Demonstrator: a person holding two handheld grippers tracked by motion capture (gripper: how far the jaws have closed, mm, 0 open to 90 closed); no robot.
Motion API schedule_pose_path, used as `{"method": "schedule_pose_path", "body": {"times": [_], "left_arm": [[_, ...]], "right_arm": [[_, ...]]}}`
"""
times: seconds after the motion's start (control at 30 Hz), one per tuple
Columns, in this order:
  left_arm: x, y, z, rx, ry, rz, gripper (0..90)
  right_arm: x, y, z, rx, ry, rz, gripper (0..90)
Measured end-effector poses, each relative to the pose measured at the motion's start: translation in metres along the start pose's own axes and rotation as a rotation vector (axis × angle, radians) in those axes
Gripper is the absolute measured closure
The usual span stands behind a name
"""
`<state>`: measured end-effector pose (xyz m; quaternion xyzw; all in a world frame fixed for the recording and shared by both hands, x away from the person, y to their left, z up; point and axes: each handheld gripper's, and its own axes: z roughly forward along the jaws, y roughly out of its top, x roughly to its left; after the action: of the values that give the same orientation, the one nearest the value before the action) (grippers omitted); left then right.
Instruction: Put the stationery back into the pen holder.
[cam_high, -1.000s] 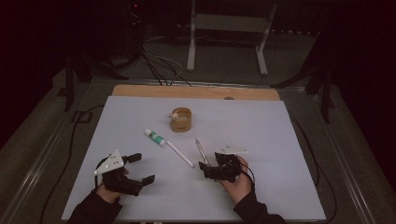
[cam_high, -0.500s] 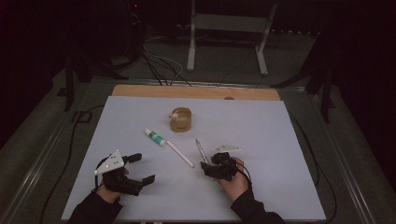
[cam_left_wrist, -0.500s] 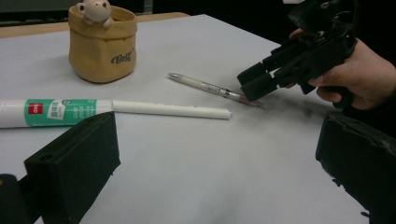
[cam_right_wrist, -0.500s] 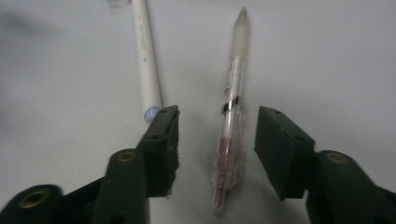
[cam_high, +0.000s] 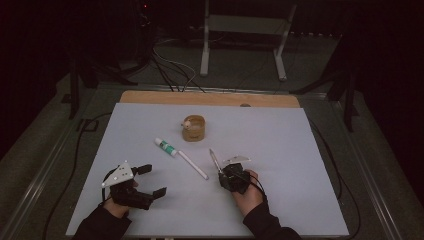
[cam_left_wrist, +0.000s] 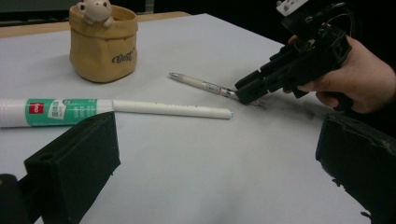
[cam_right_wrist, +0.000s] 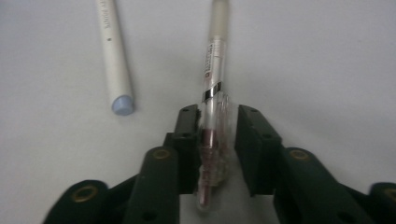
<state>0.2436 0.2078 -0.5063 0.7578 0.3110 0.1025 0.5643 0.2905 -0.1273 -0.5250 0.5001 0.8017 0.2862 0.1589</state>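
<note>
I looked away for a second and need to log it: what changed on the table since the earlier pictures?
The right gripper has just been closing its jaws around the near end of the clear pen, which lies between them on the table. The left gripper stayed open and in place; the long white marker and the tan pouch did not move.

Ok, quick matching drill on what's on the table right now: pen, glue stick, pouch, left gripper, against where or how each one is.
1 pen
2 glue stick
3 pouch
4 left gripper

a open, over bare table
b lying flat, green label
c standing upright, small toy figure in its top
d between the right gripper's jaws, which have just been closing

1-d, 2-b, 3-c, 4-a
</note>
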Motion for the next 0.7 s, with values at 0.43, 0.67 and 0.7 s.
{"method": "schedule_pose_path", "body": {"times": [0.43,0.67,0.7], "left_arm": [[-0.001,0.001,0.0,0.012,-0.007,-0.005,0.2],[-0.003,0.002,0.002,0.023,-0.005,0.008,0.2],[-0.003,0.002,0.003,0.027,-0.012,0.009,0.2]], "right_arm": [[-0.01,0.002,-0.004,0.009,0.032,0.032,75.9],[-0.023,0.005,-0.018,-0.024,0.055,0.064,75.9],[-0.025,0.006,-0.021,-0.029,0.063,0.065,75.9]]}}
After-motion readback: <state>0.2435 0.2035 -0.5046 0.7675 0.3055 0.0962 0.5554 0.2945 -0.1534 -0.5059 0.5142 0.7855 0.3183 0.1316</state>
